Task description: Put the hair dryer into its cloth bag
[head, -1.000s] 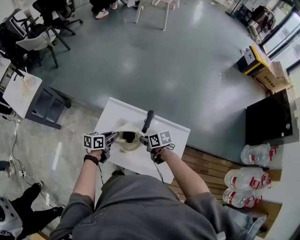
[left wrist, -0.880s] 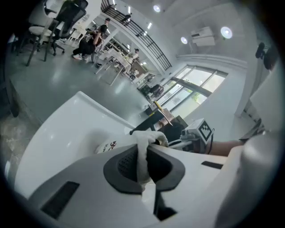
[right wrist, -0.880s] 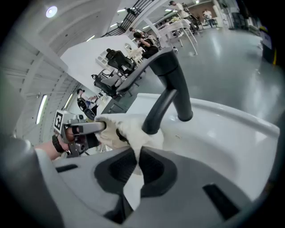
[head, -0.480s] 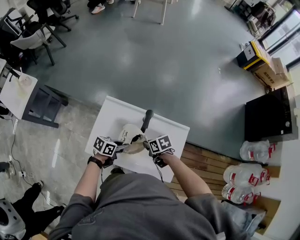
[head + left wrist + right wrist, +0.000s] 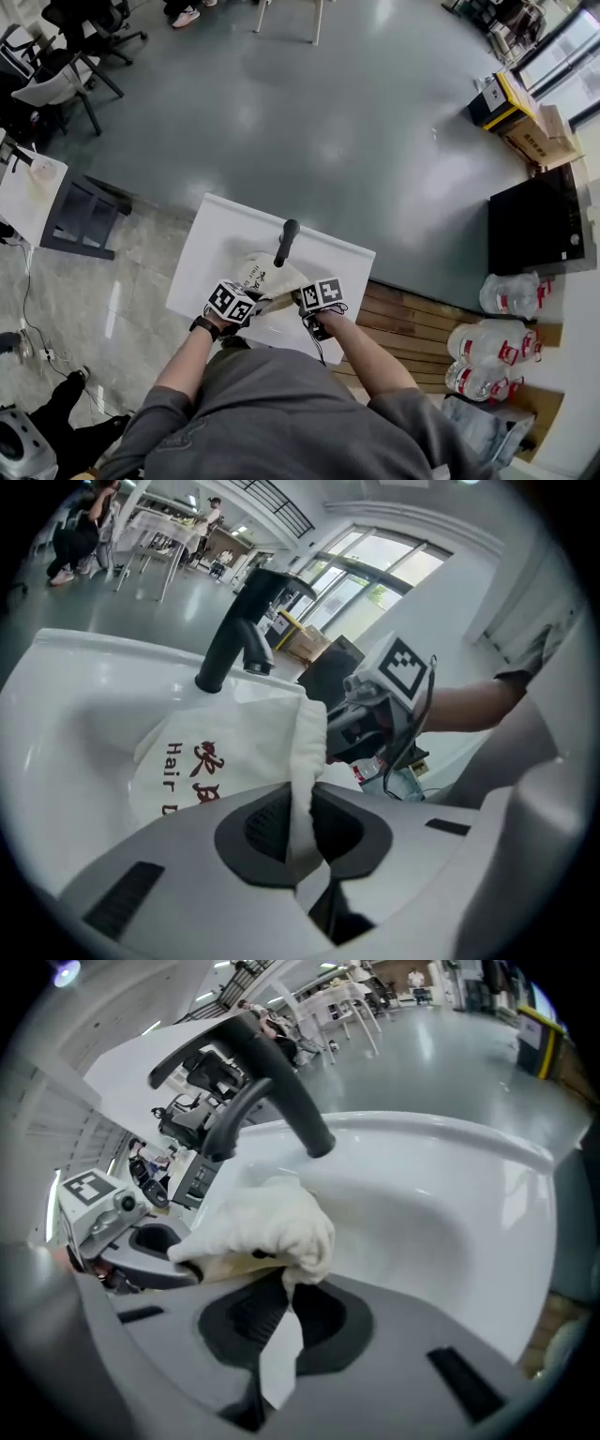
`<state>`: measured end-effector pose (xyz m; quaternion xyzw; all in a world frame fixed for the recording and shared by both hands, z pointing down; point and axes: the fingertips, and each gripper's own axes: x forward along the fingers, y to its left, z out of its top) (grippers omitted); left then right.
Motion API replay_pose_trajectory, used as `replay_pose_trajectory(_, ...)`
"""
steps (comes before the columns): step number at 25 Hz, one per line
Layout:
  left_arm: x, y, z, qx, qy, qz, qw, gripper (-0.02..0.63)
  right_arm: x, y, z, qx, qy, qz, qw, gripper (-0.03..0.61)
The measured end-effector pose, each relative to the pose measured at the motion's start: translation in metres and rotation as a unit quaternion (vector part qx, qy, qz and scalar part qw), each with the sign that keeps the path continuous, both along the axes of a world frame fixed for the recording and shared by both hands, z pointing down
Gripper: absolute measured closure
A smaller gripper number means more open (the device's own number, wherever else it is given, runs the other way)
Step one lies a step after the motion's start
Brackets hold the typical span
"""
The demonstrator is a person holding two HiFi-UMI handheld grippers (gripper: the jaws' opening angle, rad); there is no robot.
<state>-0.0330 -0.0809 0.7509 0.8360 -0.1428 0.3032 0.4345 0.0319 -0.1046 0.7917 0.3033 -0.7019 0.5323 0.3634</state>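
Head view, hair dryer [image 5: 284, 242]: body tucked down inside the cloth bag [image 5: 258, 277], black handle poking out toward the far edge, all lying on the white counter [image 5: 216, 234].
Bag: white, bulging round the dryer, slumped on its side, mouth not drawn closed.
Left claw [image 5: 300, 829]: nipped on the bag's hem, jaws just eased a touch wider, cloth between the pads.
Right claw [image 5: 281, 1309]: clamped tight on a bunched fold of the same rim, across from the left.
Progress: most of it done, judging by that bulge. Left to do: getting the handle under cloth and, probably, closing the mouth.
Writing: "Hair D" in dark letters on the bag's side, cut off by the claw. Red characters above it, not fully legible.
Markers: black-and-white squares on both claw cubes, no readable words.
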Motion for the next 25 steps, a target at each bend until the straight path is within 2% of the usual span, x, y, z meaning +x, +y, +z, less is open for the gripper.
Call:
replay_pose_trajectory(3,0.008,-0.007,-0.004,0.019,0.016,-0.016,0.9996,0.553,0.027,-0.006,0.015,-0.008,0.019,0.044,0.999,0.565)
replay_pose_trajectory(6,0.006,-0.013,-0.01,0.031,0.031,-0.031,0.9986,0.538,0.044,-0.012,0.022,-0.007,0.031,0.068,0.997,0.565)
replay_pose_trajectory(10,0.005,-0.017,-0.019,0.03,0.058,-0.048,0.9967,0.439,0.061,-0.019,0.027,0.0,0.044,0.083,0.996,0.565)
replay_pose_trajectory(14,0.0,-0.019,-0.028,0.022,0.086,-0.069,0.9936,0.431,0.077,-0.018,0.038,-0.011,0.066,0.091,0.994,0.563)
replay_pose_trajectory(20,-0.016,-0.022,-0.027,0.027,0.075,-0.098,0.992,0.435,0.096,-0.01,0.051,-0.029,0.086,0.101,0.991,0.557)
replay_pose_trajectory(23,-0.034,-0.026,-0.026,0.03,0.068,-0.123,0.9897,0.437,0.102,-0.009,0.051,-0.024,0.104,0.081,0.991,0.517)
replay_pose_trajectory(25,-0.048,-0.03,-0.026,0.036,0.063,-0.141,0.9873,0.437,0.107,-0.008,0.049,-0.019,0.113,0.068,0.991,0.512)
